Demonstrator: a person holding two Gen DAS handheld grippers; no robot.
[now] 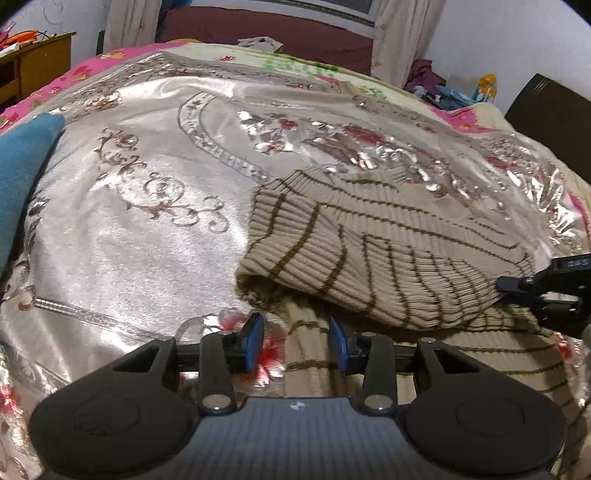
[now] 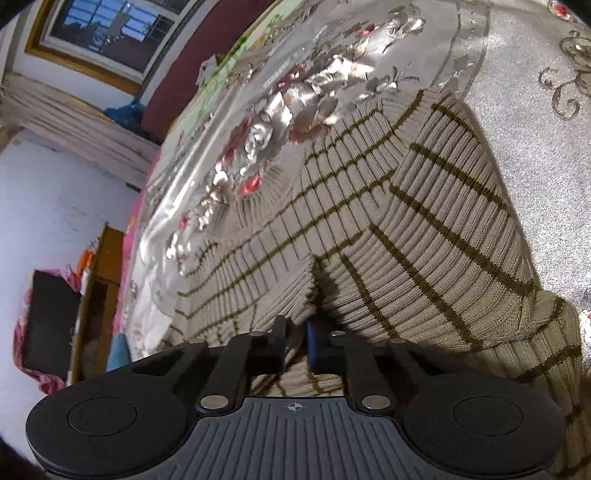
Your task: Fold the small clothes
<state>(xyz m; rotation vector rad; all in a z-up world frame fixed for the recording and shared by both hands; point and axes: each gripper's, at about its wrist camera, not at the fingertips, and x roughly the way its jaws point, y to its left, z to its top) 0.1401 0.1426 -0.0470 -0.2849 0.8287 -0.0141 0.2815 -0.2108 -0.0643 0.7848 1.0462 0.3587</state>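
A beige ribbed sweater (image 1: 373,254) with thin olive stripes lies partly folded on the shiny floral bedspread (image 1: 147,229), one sleeve doubled over its body. My left gripper (image 1: 295,343) hovers over the sweater's near left edge, its blue pads (image 1: 255,341) well apart and gripping nothing. At the garment's right side my right gripper (image 1: 517,288) has its tips at the knit. In the right wrist view the right gripper (image 2: 295,334) is shut, with a fold of the sweater (image 2: 424,236) pinched between its pads.
A blue cloth (image 1: 22,173) lies at the bed's left edge. A wooden cabinet (image 1: 37,62) stands far left, and a dark headboard (image 1: 550,125) far right. Loose items (image 1: 258,42) sit at the far side. A window (image 2: 107,33) is in the wall.
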